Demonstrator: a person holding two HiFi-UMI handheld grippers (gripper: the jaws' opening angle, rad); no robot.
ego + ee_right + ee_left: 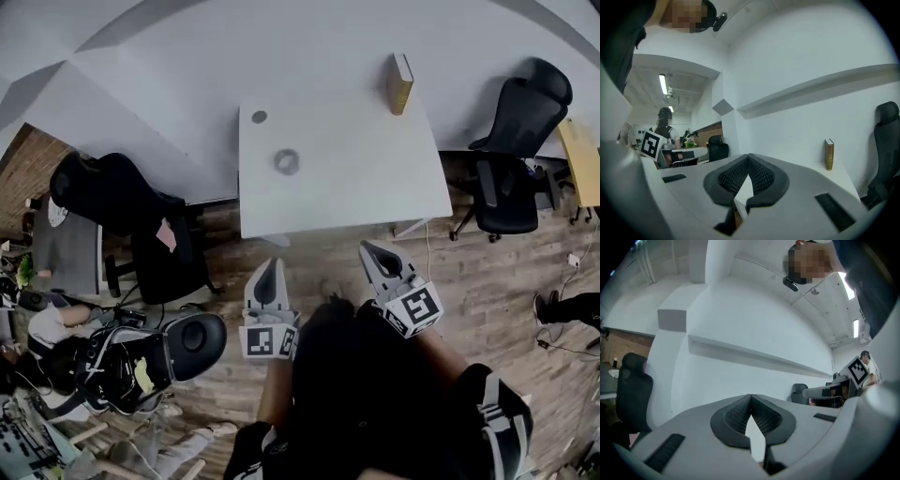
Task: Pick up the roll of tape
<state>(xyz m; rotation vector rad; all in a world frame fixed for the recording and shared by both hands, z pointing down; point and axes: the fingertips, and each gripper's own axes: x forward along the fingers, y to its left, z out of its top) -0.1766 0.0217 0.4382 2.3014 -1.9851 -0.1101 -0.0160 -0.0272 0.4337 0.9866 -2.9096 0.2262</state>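
The roll of tape [287, 161], a greyish ring, lies flat on the white table [375, 187], left of its middle. My left gripper [267, 272] hangs over the wooden floor just short of the table's near edge, jaws shut with nothing between them. My right gripper [373, 251] is beside it to the right, also shut and holding nothing, its tip at the table's front edge. In the left gripper view the closed pads [751, 414] face the white wall; the tape is hidden there. The right gripper view shows its pads [748, 174] meeting at the tips.
A book [400, 82] stands upright at the table's far right edge, seen also as the book [828, 154]. A small dark disc [259, 117] lies at the far left corner. Black office chairs stand at left [122, 202] and right [516, 159].
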